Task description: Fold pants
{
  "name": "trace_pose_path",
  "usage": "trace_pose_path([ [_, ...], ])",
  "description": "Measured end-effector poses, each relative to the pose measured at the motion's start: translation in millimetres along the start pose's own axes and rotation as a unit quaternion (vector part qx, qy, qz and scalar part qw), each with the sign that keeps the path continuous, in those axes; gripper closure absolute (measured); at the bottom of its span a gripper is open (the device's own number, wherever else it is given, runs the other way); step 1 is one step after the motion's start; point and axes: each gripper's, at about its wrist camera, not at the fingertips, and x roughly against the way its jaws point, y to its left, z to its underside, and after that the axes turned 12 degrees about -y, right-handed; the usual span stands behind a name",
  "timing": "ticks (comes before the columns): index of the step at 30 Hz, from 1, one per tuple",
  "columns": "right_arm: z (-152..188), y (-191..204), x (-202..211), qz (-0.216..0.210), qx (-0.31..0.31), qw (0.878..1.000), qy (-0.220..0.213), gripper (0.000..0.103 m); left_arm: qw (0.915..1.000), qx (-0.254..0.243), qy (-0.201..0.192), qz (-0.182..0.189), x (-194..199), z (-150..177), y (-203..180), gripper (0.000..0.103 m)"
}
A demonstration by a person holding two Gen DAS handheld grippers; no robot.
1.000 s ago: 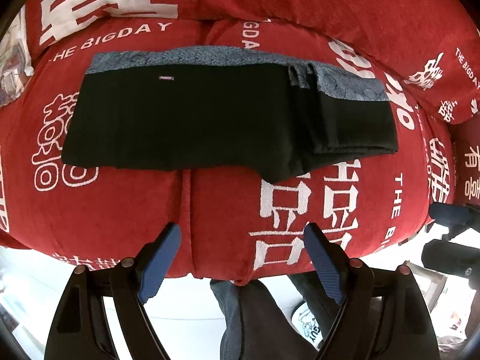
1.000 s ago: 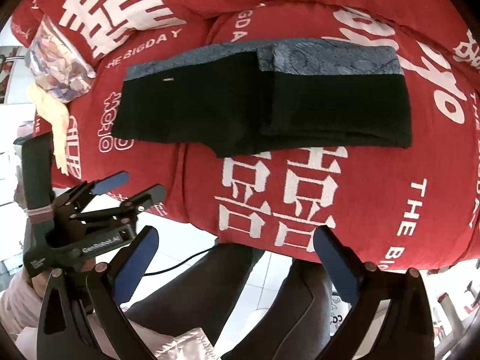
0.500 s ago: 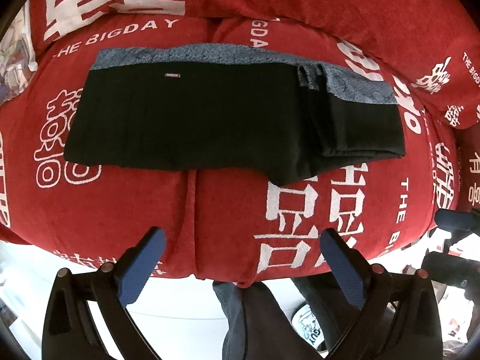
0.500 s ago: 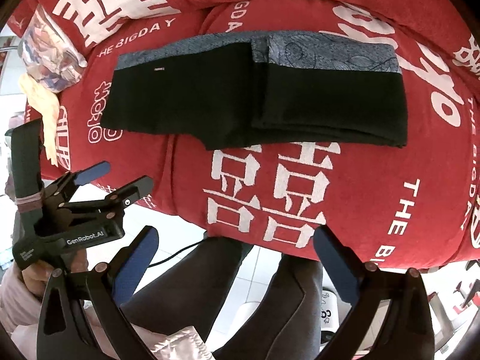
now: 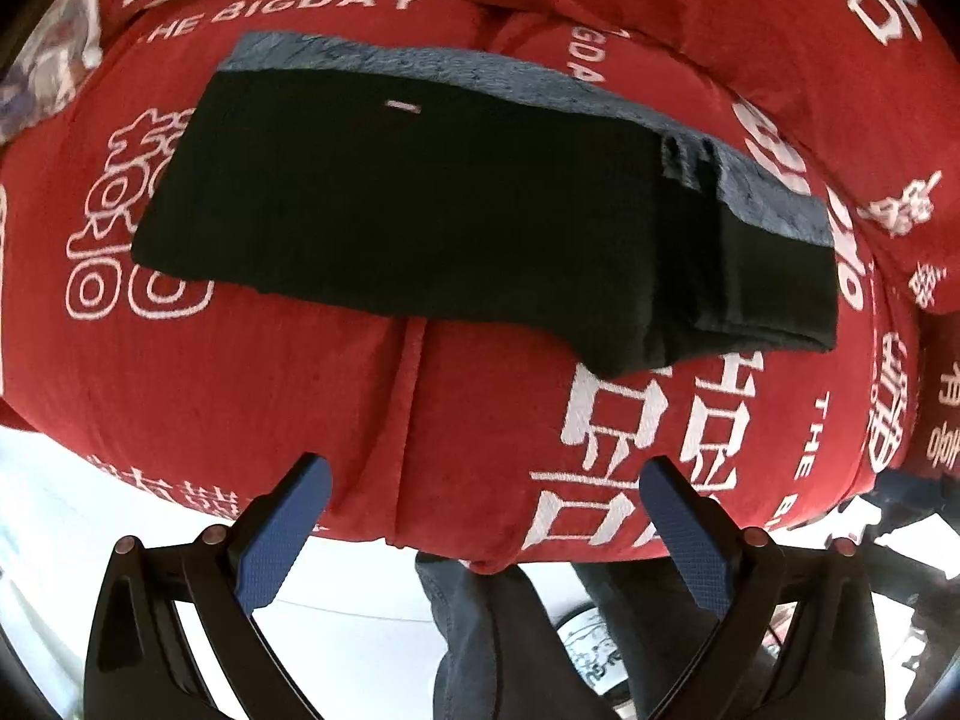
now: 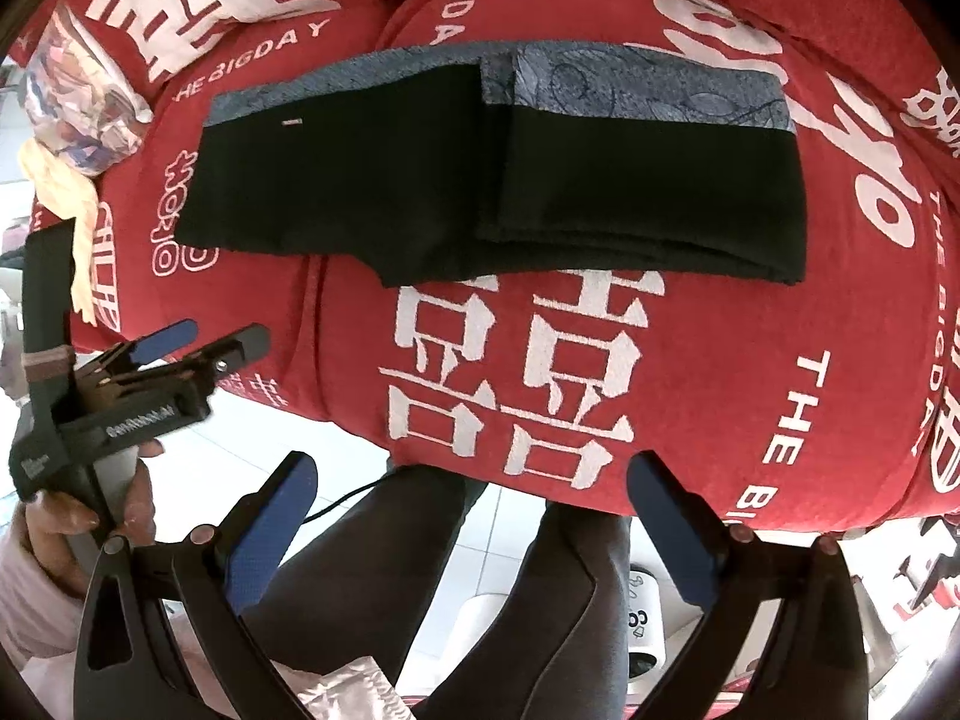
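Your left gripper (image 5: pixel 480 498) and right gripper (image 6: pixel 471 495) both gape wide, holding nothing. The pants (image 6: pixel 480 180) lie folded on the red cover (image 6: pixel 720 360), well apart from both.

Light: we see even, bright indoor light; its source we cannot tell.
Glare: the pale floor (image 5: pixel 90 540) below the red cover (image 5: pixel 270 396) is washed out to near white.
Shadows: soft and faint; the black pants (image 6: pixel 372 180) swallow detail, folds barely readable.
Blur: our left wrist view is smeared, lettering soft; the right wrist view is sharper, the grey waistband (image 6: pixel 648 90) pattern clear.
Distortion: strong fisheye bulge; dark corners ring both views.
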Motion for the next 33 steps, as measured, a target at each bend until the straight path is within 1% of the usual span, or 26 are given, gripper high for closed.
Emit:
trace_pose_path([
  [4, 0.3, -1.4, -8.4, 0.006, 0.0, 1.0, 0.004, 0.0, 0.9996, 0.025, -0.012, 0.003, -2.8, -4.9, 11.5, 0.0],
  [7, -1.2, -3.0, -17.8, 0.008, -0.005, 1.0, 0.008, 0.0, 0.9986, 0.042, -0.027, 0.019, -3.7, -12.4, 21.6, 0.0],
  [12, -7.3, -0.8, -41.7, 0.003, -0.011, 1.0, 0.012, 0.0, 0.9929, 0.081, -0.073, 0.048, -0.8, -27.2, 47.5, 0.0],
  [15, -13.4, 5.8, -56.9, 0.002, -0.004, 1.0, 0.011, 0.0, 0.9885, 0.113, -0.085, 0.052, -7.5, -33.1, 68.1, 0.0],
  [18, -21.0, 16.0, -74.6, 0.009, 0.015, 1.0, 0.009, 0.0, 0.9816, 0.15, -0.099, 0.064, -17.5, -35.2, 90.9, 0.0],
  [20, -28.0, 24.8, -80.6, 0.018, 0.037, 0.999, -0.003, 0.0, 0.9778, 0.165, -0.106, 0.073, -24.7, -36.4, 103.9, 0.0],
  [22, -38.7, 37.5, -80.6, 0.022, 0.07, 0.997, -0.036, 0.0, 0.9736, 0.178, -0.118, 0.081, -28.0, -38.3, 114.9, 0.0],
  [24, -49.8, 47.0, -77.9, 0.027, 0.097, 0.992, -0.075, 0.0, 0.9663, 0.194, -0.132, 0.104, -29.5, -41.1, 125.3, 0.0],
  [25, -57.4, 51.6, -76.8, 0.029, 0.11, 0.988, -0.102, 0.0, 0.9628, 0.201, -0.14, 0.114, -30.3, -42.2, 129.4, 0.0],
  [27, -70.7, 56.5, -79.3, 0.032, 0.127, 0.982, -0.137, 0.0, 0.9574, 0.209, -0.152, 0.129, -34.5, -43.0, 137.1, 0.0],
  [28, -76.5, 57.8, -83.5, 0.031, 0.131, 0.98, -0.146, 0.0, 0.9545, 0.214, -0.156, 0.138, -37.7, -42.9, 140.2, 0.0],
  [29, -82.8, 58.3, -90.4, 0.024, 0.132, 0.98, -0.15, 0.0, 0.9502, 0.222, -0.158, 0.152, -41.9, -41.7, 144.1, 0.0],
  [31, -94.9, 56.6, -111.0, 0.012, 0.128, 0.983, -0.135, 0.0, 0.9425, 0.237, -0.158, 0.175, -50.7, -39.7, 147.6, 0.0],
  [33, -96.6, 54.7, -129.0, 0.004, 0.119, 0.986, -0.12, 0.0, 0.9389, 0.246, -0.157, 0.182, -57.9, -36.9, 149.1, 0.0],
])
